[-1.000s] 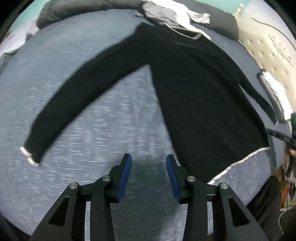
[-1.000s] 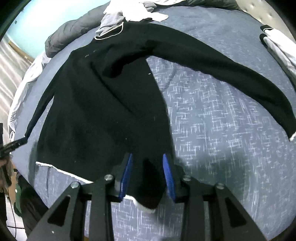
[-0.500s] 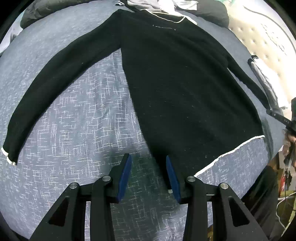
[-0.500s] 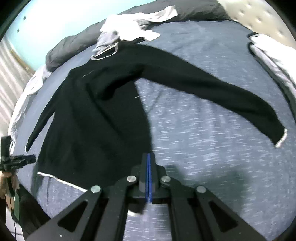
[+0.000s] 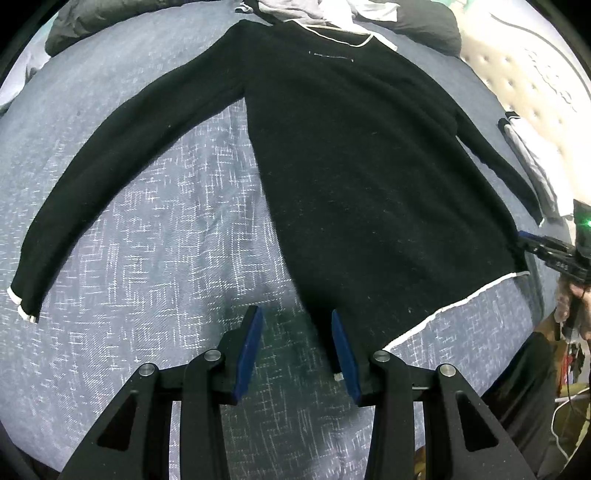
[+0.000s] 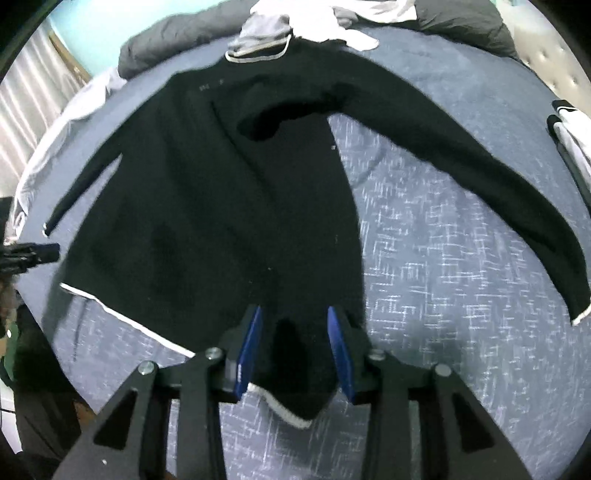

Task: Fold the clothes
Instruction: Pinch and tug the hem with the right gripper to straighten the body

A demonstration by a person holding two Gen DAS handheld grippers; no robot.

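A black long-sleeved sweater with white trim lies flat on the blue-grey bedspread, both sleeves spread out. My left gripper hangs open low over its near hem corner; the right pad overlaps the cloth and bare bedspread shows between the jaws. The same sweater fills the right wrist view. My right gripper points down at the other hem corner; its jaws are opening, and the white-edged corner lies between them without being pinched. Each gripper shows at the edge of the other's view: right gripper, left gripper.
A heap of grey and white clothes lies by the sweater's collar, with a dark duvet behind it. Folded black-and-white garments sit at the right bed edge near a tufted headboard. Curtains hang at the left.
My right gripper was shut and drawn back half a second ago; it now stands open over the hem corner again. My left gripper drifted from bare bedspread toward the sweater's hem.
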